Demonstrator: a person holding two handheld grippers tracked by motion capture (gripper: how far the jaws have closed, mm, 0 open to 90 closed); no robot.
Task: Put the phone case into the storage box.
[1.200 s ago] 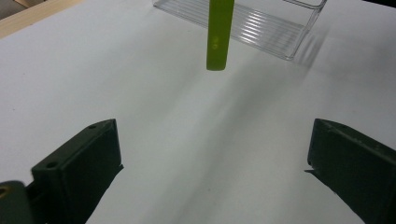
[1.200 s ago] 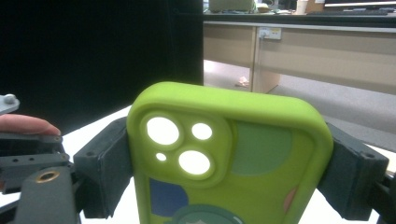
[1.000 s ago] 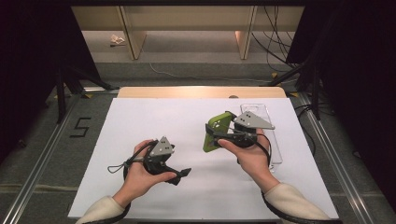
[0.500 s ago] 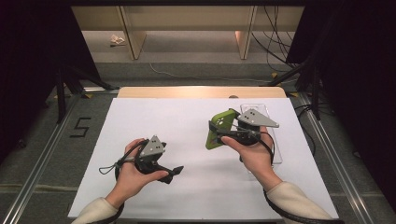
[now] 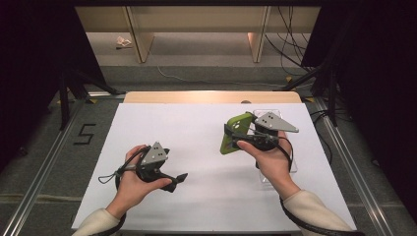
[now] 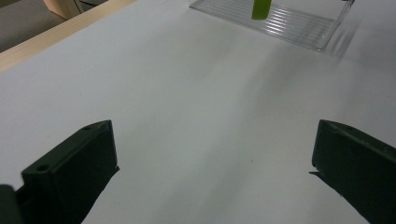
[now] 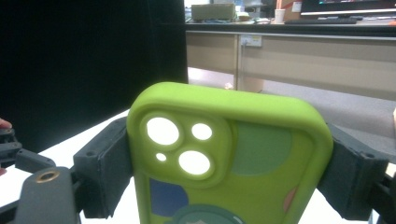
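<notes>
White table [image 5: 196, 147] under dim surroundings. Right gripper [image 5: 235, 138] clamps the green phone case [image 5: 233, 132] by its side edges, raised at two o'clock above the clear tray [image 6: 280, 25]. Soft case could slip or twist. Left gripper [image 5: 180, 178] idles, spread wide.

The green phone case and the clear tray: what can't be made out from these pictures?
- Lower half of the green phone case: cut off by the bottom edge in the right gripper view.
- Its other face: turned away in every view.
- Clear tray: cut off by the top edge in the left gripper view; in the high view the right gripper and hand cover most of it.
- Contents of the tray: cannot tell.
</notes>
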